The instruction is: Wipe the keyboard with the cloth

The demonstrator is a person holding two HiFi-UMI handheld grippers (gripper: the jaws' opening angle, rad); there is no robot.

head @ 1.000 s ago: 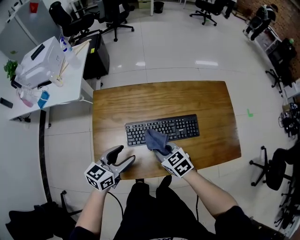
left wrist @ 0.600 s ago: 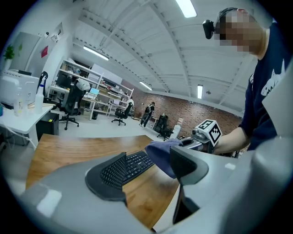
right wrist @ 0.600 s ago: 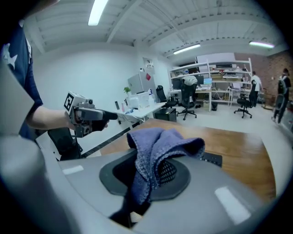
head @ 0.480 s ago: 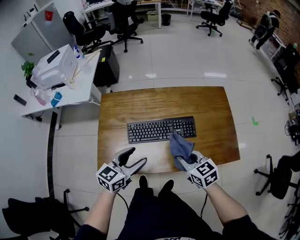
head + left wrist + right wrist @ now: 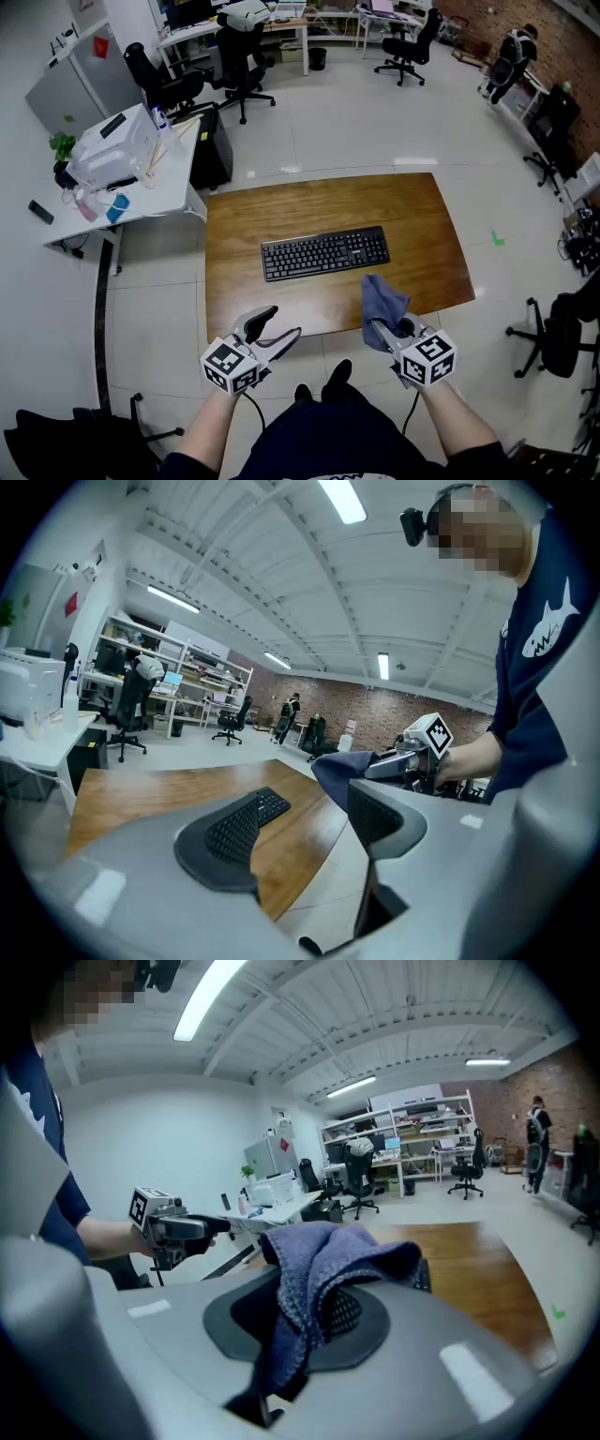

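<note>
Keyboard (image 5: 324,253) is black and sits flat around the middle of the wooden tabletop (image 5: 328,202), long side running left to right, with nothing on top of it. The cloth (image 5: 382,302) isn't on it at all. It's a blue-grey rag held up by the near right edge of the tabletop, a little way from the keyboard's right end, and I honestly can't tell if its lower fold touches the wood.

The right gripper (image 5: 382,328) has the cloth. In the right gripper view, its jaws are clamped on a bunched part of it (image 5: 319,1269), and the rest flops over the jaw and hangs down.

The left gripper (image 5: 278,328) is off the near edge of the tabletop on the left side, over the floor, well apart from both keyboard and cloth. Its jaws are spread wide with nothing gripped. The left gripper view looks out between them, showing the keyboard (image 5: 272,806) on the tabletop and the cloth (image 5: 337,766) beyond.

Further out, on the far left, there's a white desk (image 5: 178,178) with a printer (image 5: 108,145) and some small stuff on it. Black office chairs (image 5: 164,84) stand behind it, and the floor all round is pale tile.
</note>
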